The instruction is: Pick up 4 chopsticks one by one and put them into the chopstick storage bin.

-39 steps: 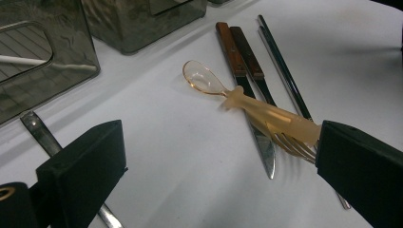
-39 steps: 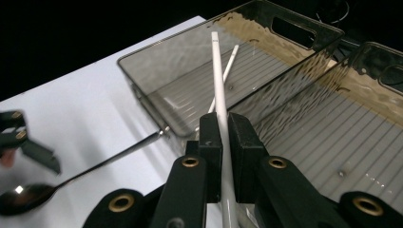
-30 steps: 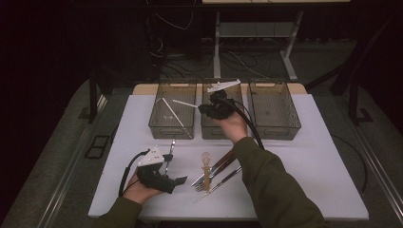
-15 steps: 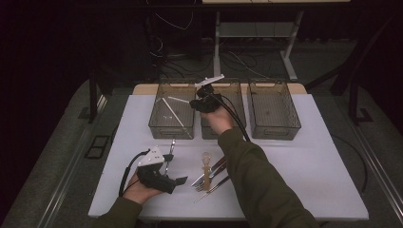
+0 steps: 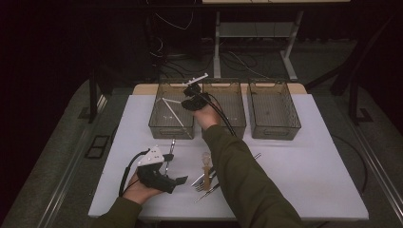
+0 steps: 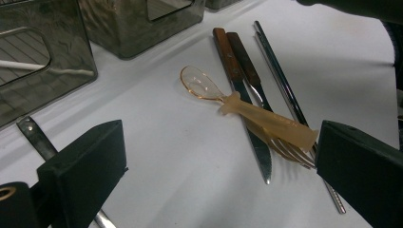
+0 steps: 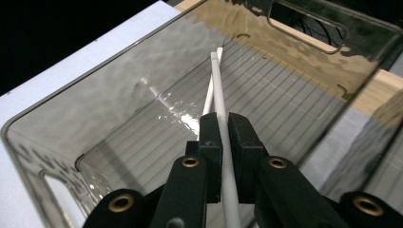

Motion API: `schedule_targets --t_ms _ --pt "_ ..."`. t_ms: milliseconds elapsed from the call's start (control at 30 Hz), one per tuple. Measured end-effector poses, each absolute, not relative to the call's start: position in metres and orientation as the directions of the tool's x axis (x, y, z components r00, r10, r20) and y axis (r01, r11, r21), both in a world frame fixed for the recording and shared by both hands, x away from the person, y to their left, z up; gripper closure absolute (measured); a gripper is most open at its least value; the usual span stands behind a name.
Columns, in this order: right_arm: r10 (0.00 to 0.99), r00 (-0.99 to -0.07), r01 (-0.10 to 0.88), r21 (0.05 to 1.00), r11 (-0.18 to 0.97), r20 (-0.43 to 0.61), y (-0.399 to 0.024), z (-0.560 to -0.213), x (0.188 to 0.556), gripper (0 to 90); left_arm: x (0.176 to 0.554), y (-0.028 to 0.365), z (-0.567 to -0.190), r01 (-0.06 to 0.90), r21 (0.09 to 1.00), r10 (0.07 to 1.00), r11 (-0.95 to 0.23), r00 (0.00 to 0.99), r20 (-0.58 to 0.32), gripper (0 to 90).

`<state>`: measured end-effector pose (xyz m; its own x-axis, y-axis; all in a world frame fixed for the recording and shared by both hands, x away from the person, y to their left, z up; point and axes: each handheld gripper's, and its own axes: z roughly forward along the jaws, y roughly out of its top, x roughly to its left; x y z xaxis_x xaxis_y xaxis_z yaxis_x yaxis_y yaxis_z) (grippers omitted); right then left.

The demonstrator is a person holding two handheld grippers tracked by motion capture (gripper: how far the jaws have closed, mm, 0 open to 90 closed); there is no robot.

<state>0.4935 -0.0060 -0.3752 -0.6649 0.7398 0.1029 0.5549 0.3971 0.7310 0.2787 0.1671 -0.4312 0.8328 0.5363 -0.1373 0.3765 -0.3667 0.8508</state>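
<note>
**Thin white chopstick held over the left bin**

High view: a white counter (image 5: 304, 180) carries three smoky clear plastic bins in a row along its far edge. The right gripper (image 5: 190, 100) reaches over the left bin (image 5: 157, 121), its fingers closed on a thin white plastic chopstick (image 5: 167, 100) whose free end points across the bin's open top. A second white stick (image 5: 177, 121) already lies slanted inside that bin. Near the counter's front edge the left gripper (image 5: 172, 164) rests beside a loose cluster of cutlery (image 5: 209, 178).

Left gripper view: the fingers (image 6: 83, 171) stand wide apart with nothing between them. Ahead on the counter lie a translucent amber plastic spoon (image 6: 247, 111), two wooden-handled knives (image 6: 237, 57), a fork and a metal rod, overlapping one another.

Right gripper view: the two black fingers (image 7: 209, 142) clamp the chopstick (image 7: 219, 95) between their pads, the rod running straight out past the fingertips and down toward the bin's ribbed floor (image 7: 266, 95), beside the stick lying there.

Judged from this, the chopstick is light, stiff and smooth, so it may pivot or slide in the pinch. A hold nearer its middle would steady it.
</note>
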Motion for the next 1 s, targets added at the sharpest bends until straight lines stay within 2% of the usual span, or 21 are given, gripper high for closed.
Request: schedule_targets --t_ms 300,433,533,667,933,1000 --pt "0.741 -0.666 0.570 0.699 0.431 0.086 0.011 -0.384 0.494 83.9 0.279 0.166 -0.432 0.376 0.852 0.534 -0.363 0.834 -0.140 1.7" --pt "0.741 -0.667 0.561 0.710 0.425 0.083 0.008 -0.382 0.493 63.3 0.280 0.167 -0.431 0.375 0.850 0.531 -0.371 0.836 -0.137 1.7" --pt "0.738 -0.669 0.554 0.719 0.419 0.085 0.004 -0.376 0.491 56.7 0.280 0.167 -0.431 0.375 0.849 0.531 -0.373 0.836 -0.136 1.7" --pt "0.727 -0.678 0.550 0.731 0.403 0.110 -0.003 -0.369 0.485 52.6 0.280 0.167 -0.432 0.371 0.849 0.532 -0.376 0.837 -0.130 1.7" --pt "0.691 -0.714 0.519 0.748 0.414 0.113 -0.019 -0.361 0.469 49.3 0.280 0.166 -0.432 0.374 0.849 0.538 -0.372 0.833 -0.131 1.7" --pt "0.676 -0.727 0.511 0.751 0.418 0.118 -0.024 -0.359 0.464 59.3 0.280 0.166 -0.432 0.370 0.849 0.537 -0.376 0.834 -0.126 1.7"
